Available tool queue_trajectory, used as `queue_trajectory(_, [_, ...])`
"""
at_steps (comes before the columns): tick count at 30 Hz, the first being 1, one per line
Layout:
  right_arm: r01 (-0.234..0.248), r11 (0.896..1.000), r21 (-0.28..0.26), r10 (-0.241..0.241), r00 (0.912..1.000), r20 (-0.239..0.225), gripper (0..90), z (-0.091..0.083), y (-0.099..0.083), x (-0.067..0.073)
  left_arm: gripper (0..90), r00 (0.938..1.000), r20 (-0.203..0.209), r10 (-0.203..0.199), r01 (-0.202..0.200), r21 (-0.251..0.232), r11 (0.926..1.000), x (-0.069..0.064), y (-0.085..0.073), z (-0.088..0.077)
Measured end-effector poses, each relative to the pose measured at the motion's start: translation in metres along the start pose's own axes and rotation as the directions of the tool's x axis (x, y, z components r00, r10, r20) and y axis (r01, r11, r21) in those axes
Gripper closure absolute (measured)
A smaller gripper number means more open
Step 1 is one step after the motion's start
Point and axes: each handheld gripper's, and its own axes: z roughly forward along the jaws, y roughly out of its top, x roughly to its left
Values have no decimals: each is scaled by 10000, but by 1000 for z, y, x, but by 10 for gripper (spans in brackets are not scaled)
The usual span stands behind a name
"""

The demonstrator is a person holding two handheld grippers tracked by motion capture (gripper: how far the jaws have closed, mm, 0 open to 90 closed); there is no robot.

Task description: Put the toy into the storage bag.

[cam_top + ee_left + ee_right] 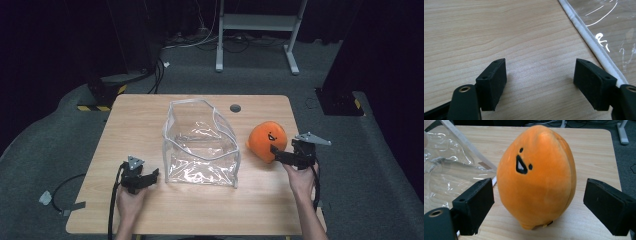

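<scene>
Right gripper view: your right gripper stands apart around the orange plush toy, ungripped; clear bag at frame centre empty, left gripper apart, idle.

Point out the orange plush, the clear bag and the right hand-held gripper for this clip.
Orange plush (536, 177): right gripper view, middle of its body below the face.
Clear bag (200, 145): high view, its transparent front wall.
Right hand-held gripper (537, 202): right gripper view, midway between its open jaws, either side of the plush.

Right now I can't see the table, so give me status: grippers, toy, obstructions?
Both grippers open: left gripper beside clear bag, right gripper straddling orange plush, not gripping. Nothing blocking.
</scene>
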Motion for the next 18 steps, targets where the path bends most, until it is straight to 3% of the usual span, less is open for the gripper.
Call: queue_trajectory(18, [101,9996,255,-101,9999,12,83,30,25,-8,264,10000,-10,10,-10,9,10000,0,0,0])
